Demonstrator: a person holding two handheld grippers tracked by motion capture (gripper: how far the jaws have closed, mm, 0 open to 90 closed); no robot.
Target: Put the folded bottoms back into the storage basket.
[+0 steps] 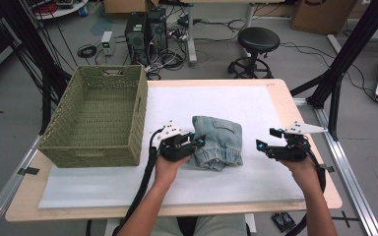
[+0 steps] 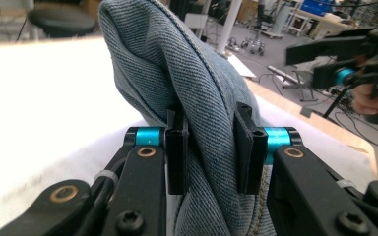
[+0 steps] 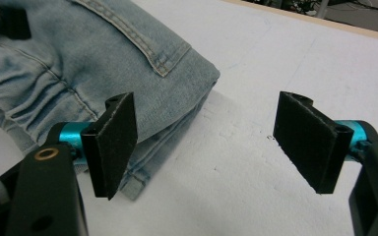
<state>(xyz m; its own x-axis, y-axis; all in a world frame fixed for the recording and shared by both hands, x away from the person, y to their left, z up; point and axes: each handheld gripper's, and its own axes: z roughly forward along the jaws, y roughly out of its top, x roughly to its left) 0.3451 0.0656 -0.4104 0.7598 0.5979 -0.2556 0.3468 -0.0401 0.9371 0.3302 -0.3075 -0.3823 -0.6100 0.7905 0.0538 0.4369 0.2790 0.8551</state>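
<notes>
Folded jeans (image 1: pixel 217 141) lie on the white sheet (image 1: pixel 256 105) that covers the table (image 1: pixel 280 88), roughly mid-table, to the right of the woven basket (image 1: pixel 98 118) and apart from it. The denim is light blue, folded into a compact bundle with the elastic waistband at the near edge.

Left gripper (image 1: pixel 197 142): at the left edge of the jeans, held by the person's left hand (image 1: pixel 166 167). In the left gripper view the two black pads are pressed on a fold of denim (image 2: pixel 197 98) from either side, and the cloth bulges up above them in a ridge. Jaws closed on the jeans.

Right gripper (image 1: pixel 262 146): to the right of the jeans, near but not touching, in the person's right hand (image 1: pixel 302 169). In the right gripper view its pads (image 3: pixel 110 142) stand wide apart with bare white sheet between them; the near corner of the jeans (image 3: pixel 128 64) lies just behind the left pad. Jaws open, holding nothing.

The basket sits at the left side of the table, overhanging the sheet's left edge. Beyond the table on the floor: a black stool (image 1: pixel 257 42) and two computer towers (image 1: pixel 145 32) with loose cables.
</notes>
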